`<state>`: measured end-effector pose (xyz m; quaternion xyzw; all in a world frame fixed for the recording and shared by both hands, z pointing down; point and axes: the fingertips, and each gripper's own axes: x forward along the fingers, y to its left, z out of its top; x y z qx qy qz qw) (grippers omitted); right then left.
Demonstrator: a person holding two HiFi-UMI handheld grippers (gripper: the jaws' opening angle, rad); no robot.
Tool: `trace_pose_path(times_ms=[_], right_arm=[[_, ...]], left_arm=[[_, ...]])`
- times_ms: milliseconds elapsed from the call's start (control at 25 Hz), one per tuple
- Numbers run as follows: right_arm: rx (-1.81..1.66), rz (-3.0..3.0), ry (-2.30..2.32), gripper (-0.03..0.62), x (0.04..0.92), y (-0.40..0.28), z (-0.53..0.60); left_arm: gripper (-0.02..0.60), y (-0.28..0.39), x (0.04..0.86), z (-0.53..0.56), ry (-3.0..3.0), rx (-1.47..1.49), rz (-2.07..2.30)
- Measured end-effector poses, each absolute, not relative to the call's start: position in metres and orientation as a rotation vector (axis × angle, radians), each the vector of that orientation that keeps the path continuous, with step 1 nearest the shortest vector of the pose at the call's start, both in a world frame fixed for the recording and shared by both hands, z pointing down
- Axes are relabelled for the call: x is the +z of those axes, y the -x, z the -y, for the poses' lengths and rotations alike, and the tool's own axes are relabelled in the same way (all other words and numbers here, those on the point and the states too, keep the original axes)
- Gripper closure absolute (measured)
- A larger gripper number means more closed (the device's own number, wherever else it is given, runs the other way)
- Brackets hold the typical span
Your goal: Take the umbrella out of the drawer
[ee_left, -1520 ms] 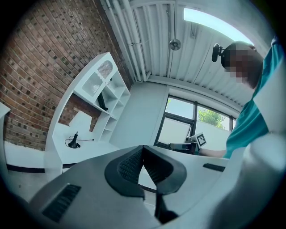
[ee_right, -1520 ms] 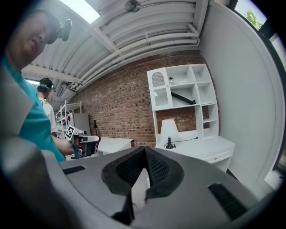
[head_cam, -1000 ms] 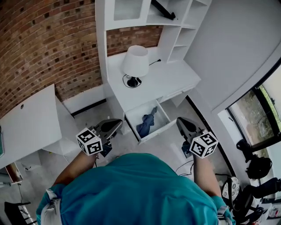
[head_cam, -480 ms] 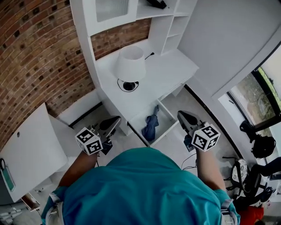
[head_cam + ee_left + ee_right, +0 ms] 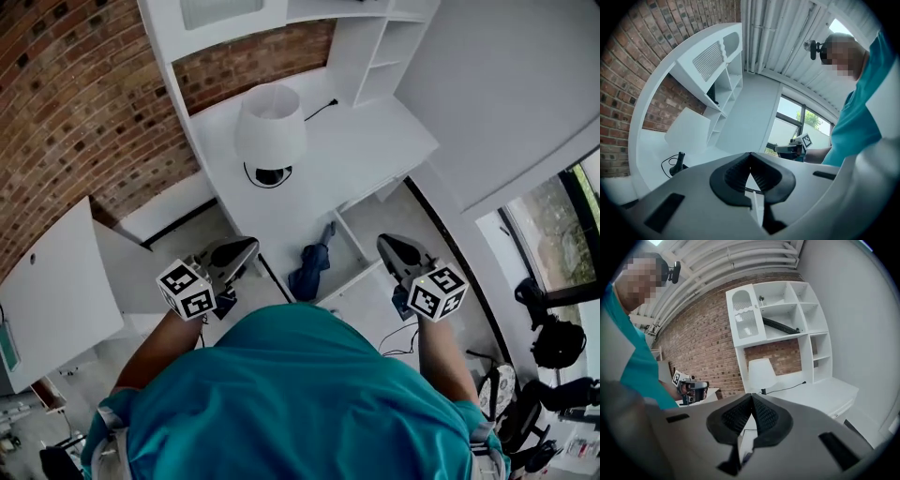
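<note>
A dark blue folded umbrella (image 5: 312, 264) lies in the open white drawer (image 5: 356, 246) under the desk (image 5: 366, 150). In the head view my left gripper (image 5: 246, 248) hangs left of the drawer, at the height of its front, with its jaws together and nothing in them. My right gripper (image 5: 386, 244) is level with the drawer's right corner, also shut and empty. Neither touches the umbrella. In the left gripper view the left gripper (image 5: 750, 157) has its black pads meeting. The right gripper (image 5: 752, 397) looks the same in its own view, pointed toward the desk.
A white lamp (image 5: 270, 127) with a black base and cord stands on the desk. White shelving (image 5: 375, 47) rises behind it against a brick wall (image 5: 75, 112). Another white table (image 5: 47, 291) stands at the left. A cable (image 5: 398, 345) lies on the floor at the right.
Both grippers and my body have moved toward the desk, so the drawer and umbrella now lie between the two grippers. Both jaws stayed shut.
</note>
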<state>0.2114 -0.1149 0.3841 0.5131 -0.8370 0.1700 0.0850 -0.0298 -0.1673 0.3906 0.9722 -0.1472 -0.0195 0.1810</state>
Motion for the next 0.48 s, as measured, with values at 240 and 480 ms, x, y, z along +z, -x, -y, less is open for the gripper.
trace_pose_path(times_ms=[240,480], right_arm=[[0.521,2.619,-1.339,0.571,0.408,-0.273,0.149],[0.346,2.622,-1.126,0.569,0.422,-0.266,0.165]], left_arm=[[0.569,-0.017,0.402,0.172,-2.633,-0.117,0.664],[0.569,-0.022,0.418,0.156,-2.579,-0.081,0.721]])
